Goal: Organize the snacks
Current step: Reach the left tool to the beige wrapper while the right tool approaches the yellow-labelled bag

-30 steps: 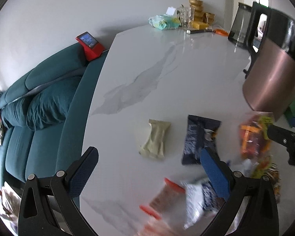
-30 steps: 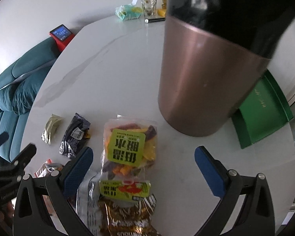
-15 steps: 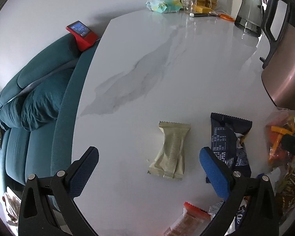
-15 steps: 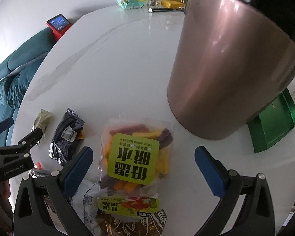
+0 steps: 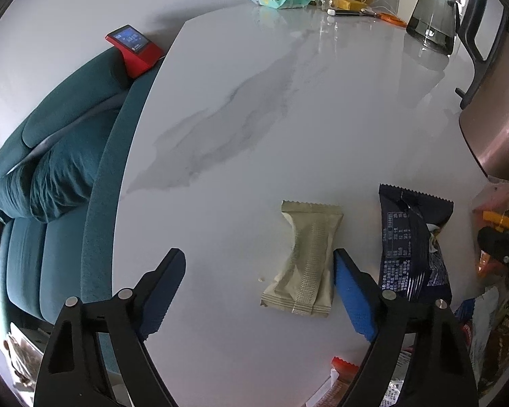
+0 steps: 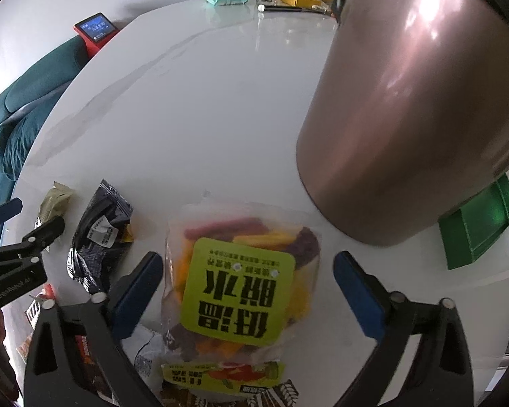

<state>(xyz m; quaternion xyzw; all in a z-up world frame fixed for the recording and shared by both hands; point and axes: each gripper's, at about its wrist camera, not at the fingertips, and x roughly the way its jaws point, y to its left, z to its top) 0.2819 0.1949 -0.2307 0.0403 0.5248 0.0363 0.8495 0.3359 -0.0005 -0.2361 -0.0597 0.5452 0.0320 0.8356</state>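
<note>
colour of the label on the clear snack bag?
Lime green label with black characters; clearest in the right wrist view.

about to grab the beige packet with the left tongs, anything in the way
Nothing visible blocks it. The left tongs are open, just narrowed, above bare table, and the beige packet lies flat by the right-hand pad, partly outside the gap. The dark packet lies beside it, apart.

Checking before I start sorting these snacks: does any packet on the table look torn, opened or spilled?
The dark navy packet beside the beige packet looks crumpled and possibly torn open, with something pale showing at its side. A small crumb lies by the beige one. Nothing else stands out.
</note>
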